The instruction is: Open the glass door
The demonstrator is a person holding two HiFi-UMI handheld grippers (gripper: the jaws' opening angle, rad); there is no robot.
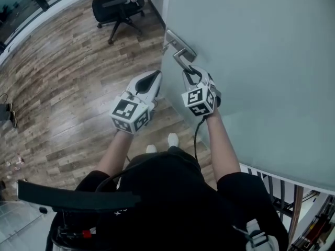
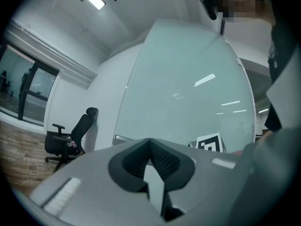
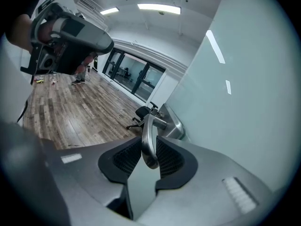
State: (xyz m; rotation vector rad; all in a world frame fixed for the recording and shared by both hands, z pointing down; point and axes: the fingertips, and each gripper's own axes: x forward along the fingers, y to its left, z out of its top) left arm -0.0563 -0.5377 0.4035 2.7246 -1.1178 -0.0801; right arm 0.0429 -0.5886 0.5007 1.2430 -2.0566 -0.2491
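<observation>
Head view: the right gripper (image 1: 194, 79) was on the handle (image 1: 180, 54) at the edge of the door (image 1: 251, 56). The left gripper (image 1: 150, 83) hung just beside it, over the floor (image 1: 63, 88).

Left gripper view: its jaws met at the tips with nothing between them, and the door (image 2: 188, 88) stood ahead.

Right gripper view: the pads (image 3: 169, 157) pressed on the handle (image 3: 146, 128) from both sides, so the grip looked done. Turning the handle and swinging the door seemingly remained. Whether the door was already ajar could not be told.
</observation>
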